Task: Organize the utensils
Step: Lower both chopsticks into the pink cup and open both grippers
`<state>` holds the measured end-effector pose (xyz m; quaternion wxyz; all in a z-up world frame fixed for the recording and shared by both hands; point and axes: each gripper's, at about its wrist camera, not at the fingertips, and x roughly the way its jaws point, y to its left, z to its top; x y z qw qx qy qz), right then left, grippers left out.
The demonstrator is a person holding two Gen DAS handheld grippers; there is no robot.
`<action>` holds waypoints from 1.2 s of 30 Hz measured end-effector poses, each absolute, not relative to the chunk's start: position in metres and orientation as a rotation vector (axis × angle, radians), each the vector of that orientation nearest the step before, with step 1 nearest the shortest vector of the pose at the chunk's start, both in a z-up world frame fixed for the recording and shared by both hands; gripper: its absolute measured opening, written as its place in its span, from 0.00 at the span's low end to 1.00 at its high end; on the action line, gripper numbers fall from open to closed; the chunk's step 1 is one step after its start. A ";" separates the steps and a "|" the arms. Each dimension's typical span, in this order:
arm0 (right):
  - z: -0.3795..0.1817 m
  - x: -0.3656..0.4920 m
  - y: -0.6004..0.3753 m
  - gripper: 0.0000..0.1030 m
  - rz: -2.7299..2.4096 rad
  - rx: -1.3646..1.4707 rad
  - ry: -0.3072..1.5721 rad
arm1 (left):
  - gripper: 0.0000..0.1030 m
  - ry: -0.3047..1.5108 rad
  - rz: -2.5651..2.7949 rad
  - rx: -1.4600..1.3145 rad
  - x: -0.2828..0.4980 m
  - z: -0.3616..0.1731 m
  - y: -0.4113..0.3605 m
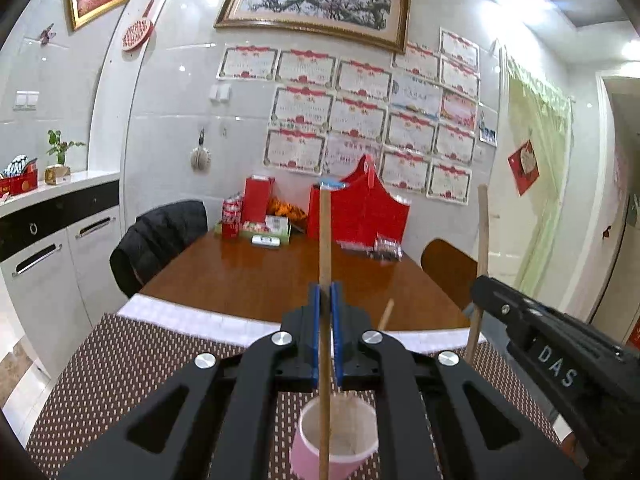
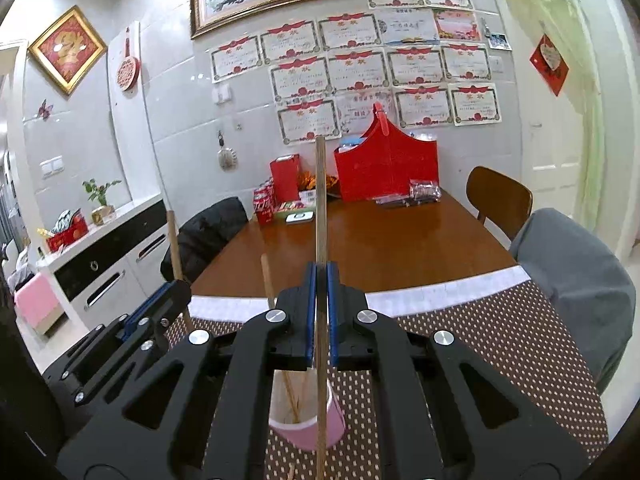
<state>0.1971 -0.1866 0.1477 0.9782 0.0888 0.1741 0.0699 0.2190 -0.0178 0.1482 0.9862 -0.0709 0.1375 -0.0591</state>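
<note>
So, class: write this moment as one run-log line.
left claw: shut on chopstick | right claw: shut on second chopstick | pink cup: on dotted mat, below both

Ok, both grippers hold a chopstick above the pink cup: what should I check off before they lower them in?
1. Left gripper jaws shut on its chopstick: ok.
2. Right gripper jaws shut on its chopstick: ok.
3. Pink cup upright on the dotted mat: ok.
4. Cup has room beside the sticks already inside: ok.
5. Both tips over the cup's mouth: cannot tell.
</note>
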 end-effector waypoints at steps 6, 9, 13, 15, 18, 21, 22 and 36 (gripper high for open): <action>0.152 0.224 -0.185 0.05 0.144 0.188 0.323 | 0.06 0.258 -0.117 -0.149 0.247 0.151 -0.022; 0.151 0.237 -0.185 0.05 0.151 0.199 0.317 | 0.06 0.248 -0.106 -0.138 0.259 0.150 -0.024; 0.146 0.255 -0.184 0.05 0.143 0.199 0.324 | 0.06 0.245 -0.102 -0.122 0.275 0.147 -0.027; 0.144 0.262 -0.184 0.05 0.147 0.199 0.332 | 0.06 0.250 -0.101 -0.113 0.280 0.143 -0.030; 0.136 0.267 -0.185 0.05 0.148 0.203 0.352 | 0.06 0.269 -0.100 -0.102 0.286 0.132 -0.031; 0.126 0.271 -0.184 0.05 0.152 0.192 0.382 | 0.06 0.311 -0.100 -0.094 0.291 0.119 -0.031; 0.122 0.272 -0.183 0.05 0.157 0.193 0.400 | 0.06 0.321 -0.100 -0.093 0.291 0.115 -0.030; 0.078 0.262 -0.169 0.06 0.171 0.145 0.549 | 0.08 0.444 -0.091 -0.017 0.279 0.063 -0.030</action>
